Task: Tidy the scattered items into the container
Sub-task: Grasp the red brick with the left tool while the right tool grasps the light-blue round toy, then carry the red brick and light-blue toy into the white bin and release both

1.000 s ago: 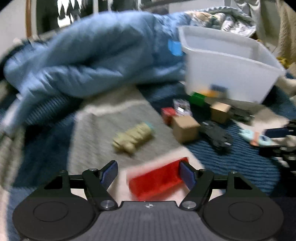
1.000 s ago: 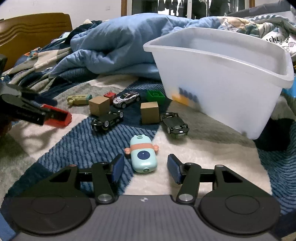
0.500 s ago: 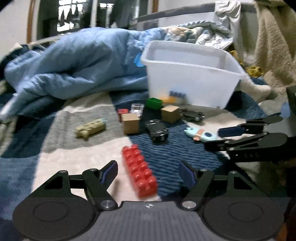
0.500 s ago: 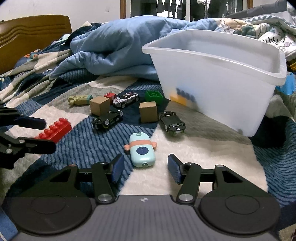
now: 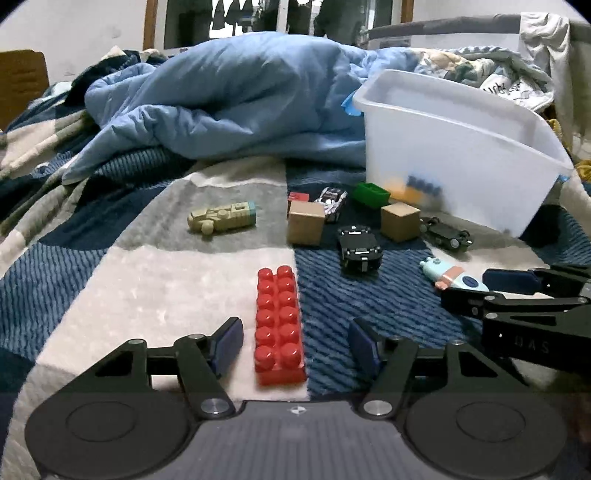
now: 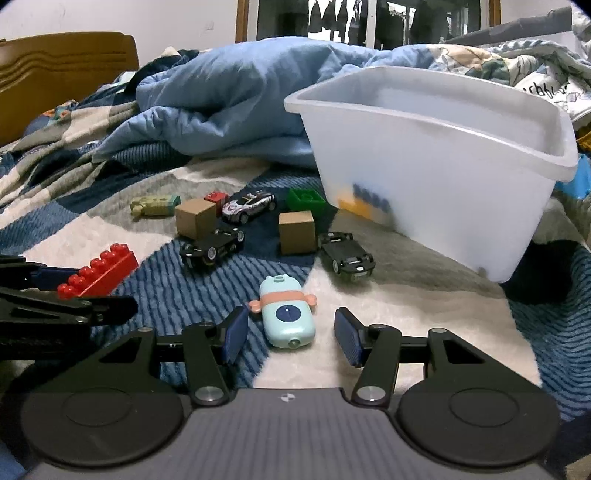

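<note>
A rumpled blue duvet (image 5: 236, 96) lies heaped on a bed covered by a blue, grey and white patchwork blanket (image 5: 147, 280); wooden headboard (image 6: 62, 70), white wall (image 6: 129, 16), dark window (image 6: 369, 22) behind.

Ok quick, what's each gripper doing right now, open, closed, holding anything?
Left gripper: open, empty, straddling the red brick.
Right gripper: open, empty, straddling the light blue toy.
</note>
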Demonstrator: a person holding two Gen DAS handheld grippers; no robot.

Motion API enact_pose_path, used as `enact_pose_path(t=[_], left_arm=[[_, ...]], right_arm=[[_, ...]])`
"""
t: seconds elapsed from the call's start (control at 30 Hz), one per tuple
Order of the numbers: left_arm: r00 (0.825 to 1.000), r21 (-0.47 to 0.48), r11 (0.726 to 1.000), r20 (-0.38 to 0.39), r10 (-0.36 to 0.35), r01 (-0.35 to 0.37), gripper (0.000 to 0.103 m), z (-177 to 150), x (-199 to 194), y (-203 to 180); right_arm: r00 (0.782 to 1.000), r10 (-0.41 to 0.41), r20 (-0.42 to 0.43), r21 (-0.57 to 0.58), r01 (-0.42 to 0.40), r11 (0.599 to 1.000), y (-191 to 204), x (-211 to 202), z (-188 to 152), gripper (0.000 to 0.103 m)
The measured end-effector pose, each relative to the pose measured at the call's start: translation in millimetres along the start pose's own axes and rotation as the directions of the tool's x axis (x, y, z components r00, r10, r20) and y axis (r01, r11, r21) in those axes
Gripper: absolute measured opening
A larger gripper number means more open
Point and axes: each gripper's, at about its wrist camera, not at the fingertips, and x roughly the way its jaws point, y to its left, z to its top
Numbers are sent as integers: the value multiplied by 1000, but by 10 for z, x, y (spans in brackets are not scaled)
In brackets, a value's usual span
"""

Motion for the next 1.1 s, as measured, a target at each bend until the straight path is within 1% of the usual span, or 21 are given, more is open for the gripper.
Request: enact_pose_path(t=[0.1,0.2,0.23,0.27,0.3,0.33,0.47,0.57,0.67,0.83,0.97,1.1], left_arm=[[1000,1,1000,1,3,-3,67,6,9,-7],[1000,-19,1000,10,-10,10,67,-5,-9,28],[1000,-21,1000,8,-16,16,60,4,-14,36],[1000,-24,999,6,-26,27,46,16,-20,46],[999,-25,999,4,-38,38,38,32,-19,54],[999,-20,999,0,-43,43,27,50,-20,58],[999,45,998,21,-35,34,27,103,-86,5],[998,38,998,14,-53,53,27,157,-162,-8],[997,37,997,25,-75,74,27,243,-292,-59],[992,80,993,79,-95,89,27,461,-541,-214],[985,85,990,116,-126,116,27,659,-684,-319],[976,89,987,157,-150,138,27,882,-765,-416]], right_arm=[[1000,4,-6,6,-4,1000,-14,36,15,56],[1000,5,-22,-1,-5,1000,-5,91,31,56],[1000,7,-28,-5,-7,1000,2,100,37,50],[1000,10,-28,-13,-11,1000,11,100,40,46],[999,11,-30,-27,-12,1000,29,101,44,41],[1000,8,-30,-41,-9,999,47,98,47,41],[1000,1,-8,-63,-2,998,79,22,46,41],[1000,-8,18,-70,9,997,85,-93,59,41],[999,-17,31,-61,18,998,72,-198,126,41],[997,-48,56,-22,49,999,3,-410,284,41],[995,-73,72,27,71,997,-91,-568,428,41],[989,-98,115,41,93,995,-172,-726,564,41]])
